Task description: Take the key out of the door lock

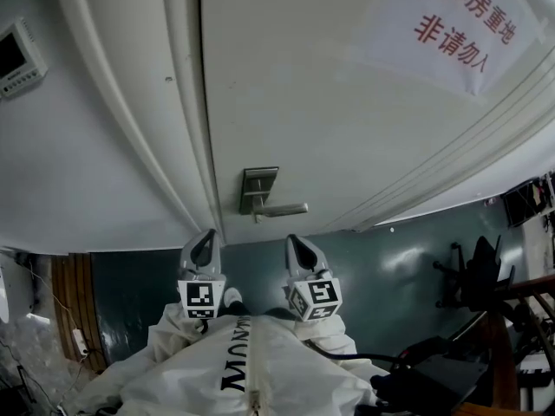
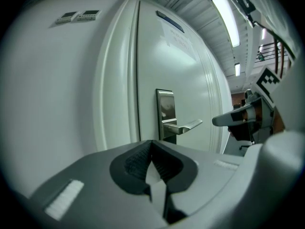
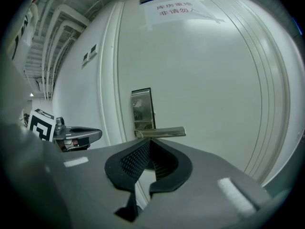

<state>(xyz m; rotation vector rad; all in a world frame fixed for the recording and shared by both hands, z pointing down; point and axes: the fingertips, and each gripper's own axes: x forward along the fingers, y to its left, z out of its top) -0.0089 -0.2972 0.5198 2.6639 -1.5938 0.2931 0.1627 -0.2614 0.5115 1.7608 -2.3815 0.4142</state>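
Both claws closed, nothing in them: left gripper [image 1: 205, 243] and right gripper [image 1: 299, 248] have their jaws together and sit side by side in front of the door [image 1: 347, 120], below the lock and well short of it. The steel lock plate [image 1: 258, 186] is on the door's left edge by the frame, with the lever handle [image 1: 282, 209] sticking out to the right. I can't resolve the key. It's probably in the cylinder at the bottom of the plate, under the lever. The head view shows a small stub [image 1: 257, 218] there that may be it, but it's too small to confirm. In the left gripper view that spot is dark and partly cut off by the gripper's own body. Handling guess: a small, light, rigid metal key with a smooth, slippery bow. Pinch the flat faces of the bow, pull straight out along the shaft, no side load. It may need turning to the release position first. The lever sits just above, so jaw clearance is tight and coming in from below or the side looks best. The door is smooth, white and closed, with a paper sign [image 1: 460, 24] in red print at upper right. There's a wall panel [image 1: 19, 57] on the left, a dark green floor [image 1: 390, 267] and dark clutter at far right.
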